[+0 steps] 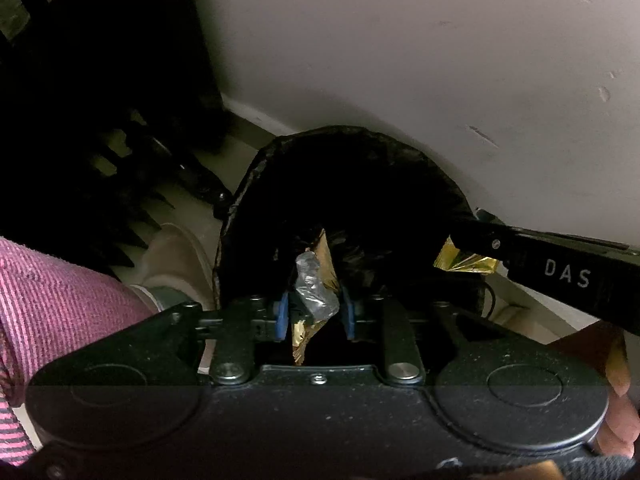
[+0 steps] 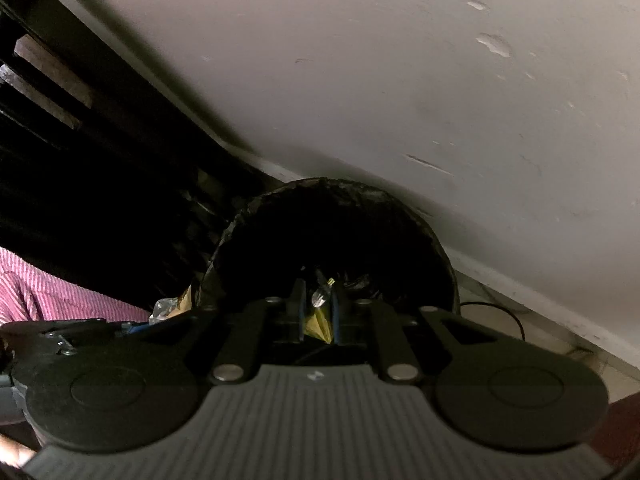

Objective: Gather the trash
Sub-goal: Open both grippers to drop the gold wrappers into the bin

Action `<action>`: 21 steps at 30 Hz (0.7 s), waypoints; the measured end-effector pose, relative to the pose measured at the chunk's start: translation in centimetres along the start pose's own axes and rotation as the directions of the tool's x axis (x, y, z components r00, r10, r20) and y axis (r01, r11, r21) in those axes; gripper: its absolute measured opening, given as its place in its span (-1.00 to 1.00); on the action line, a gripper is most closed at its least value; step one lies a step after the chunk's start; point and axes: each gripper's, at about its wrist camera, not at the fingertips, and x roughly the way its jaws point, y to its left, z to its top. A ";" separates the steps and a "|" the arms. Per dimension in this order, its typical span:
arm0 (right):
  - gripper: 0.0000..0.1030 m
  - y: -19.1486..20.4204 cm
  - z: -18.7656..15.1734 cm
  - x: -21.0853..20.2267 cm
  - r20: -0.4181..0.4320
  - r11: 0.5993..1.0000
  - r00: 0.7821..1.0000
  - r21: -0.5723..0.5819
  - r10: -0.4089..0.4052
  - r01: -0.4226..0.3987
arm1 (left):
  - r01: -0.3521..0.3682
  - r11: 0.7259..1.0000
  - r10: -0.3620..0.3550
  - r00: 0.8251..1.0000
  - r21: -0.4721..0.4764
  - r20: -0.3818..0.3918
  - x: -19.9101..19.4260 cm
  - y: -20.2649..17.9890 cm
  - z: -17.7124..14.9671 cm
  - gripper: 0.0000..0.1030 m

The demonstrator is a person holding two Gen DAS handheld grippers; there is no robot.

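A round bin lined with a black bag [image 1: 248, 196] stands on the floor against the wall, its mouth dark. My left gripper [image 1: 316, 308] is held over the near rim, shut on a gold and clear crumpled wrapper [image 1: 316, 288]. From the right my right gripper [image 1: 460, 246] reaches over the bin's edge with a gold wrapper [image 1: 468, 262] pinched in it. In the right wrist view the bin [image 2: 240, 220] lies just ahead. There my right gripper [image 2: 318, 304] is shut on the gold wrapper [image 2: 318, 324], and the left gripper's wrapper [image 2: 168, 306] shows at the lower left.
A pale wall [image 1: 400, 40] with scuffs rises behind the bin. Dark slatted furniture [image 1: 100, 80] fills the left. A person's striped pink trouser leg [image 1: 52, 292] and beige shoe [image 1: 180, 260] stand left of the bin. A thin black cable [image 2: 496, 312] lies right of it.
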 end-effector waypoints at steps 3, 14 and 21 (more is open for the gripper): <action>-0.20 -0.1 0.1 -0.3 0.011 1.000 1.000 0.002 0.003 -0.003 | -0.007 1.000 0.007 1.000 0.002 0.008 -0.1 0.1 0.0 -0.33; 0.05 0.1 0.3 -1.3 0.037 1.000 0.999 0.001 0.007 -0.007 | -0.020 1.000 0.020 0.999 0.020 0.030 -1.4 -0.1 0.1 -0.16; 0.11 1.9 0.3 -5.1 0.113 0.997 0.994 -0.080 -0.003 0.012 | 0.000 0.999 -0.007 0.993 0.052 0.122 -5.6 -0.4 0.3 -0.06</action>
